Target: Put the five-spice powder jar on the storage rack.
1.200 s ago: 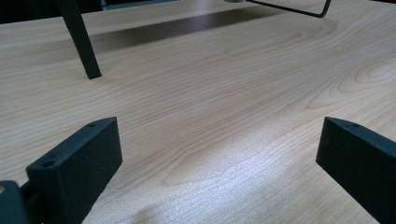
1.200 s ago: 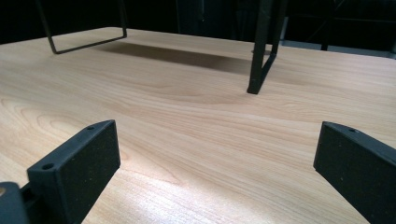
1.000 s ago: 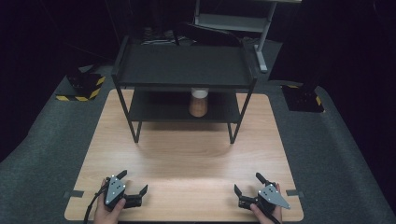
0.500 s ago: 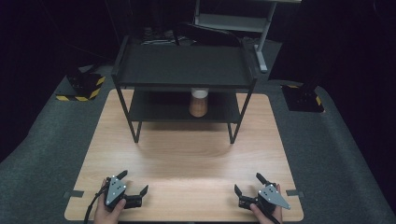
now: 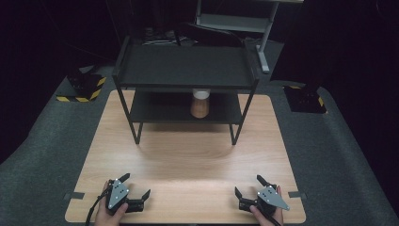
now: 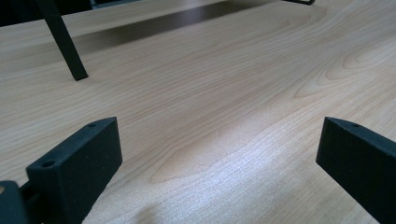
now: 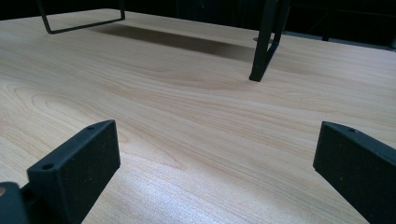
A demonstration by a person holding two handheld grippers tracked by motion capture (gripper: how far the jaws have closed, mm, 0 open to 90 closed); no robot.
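- While both grippers sat low at the near edge of the table (image 5: 188, 165), the bottle (image 5: 199, 104) stood well apart from them, straight ahead, on the lower shelf (image 5: 155, 110) of the black rack (image 5: 186, 66).
- Left gripper (image 5: 135, 193): near-left corner, jaws spread wide, nothing btwn them; the left gripper view showed bare wood (image 6: 224, 102) and one rack leg (image 6: 65, 44) farther off.
- Right gripper (image 5: 248, 186): near-right corner, jaws equally wide apart, holding nothing; the right gripper view showed bare wood and a rack leg (image 7: 266, 44) ahead.
- Bottle: upright, long axis vertical, brownish body w/ a pale cap tucked right under the top shelf (image 5: 186, 63), approx mid-width of the rack, a touch right of centre.
- Key relation: the bottle lay forward of both grippers and roughly btwn them, so each would have to travel away from the person and inward. The right one looked marginally nearer sideways, but the difference was slight; I couldn't call it firmly.
- Judgement: the top shelf blocked any approach from above, so a grab prob. had to go in level from the front, under the top shelf, jaws either side of the body, not the cap.
- Risk, as I judged it: little headroom above the cap, and the front legs bounded the opening on both sides.
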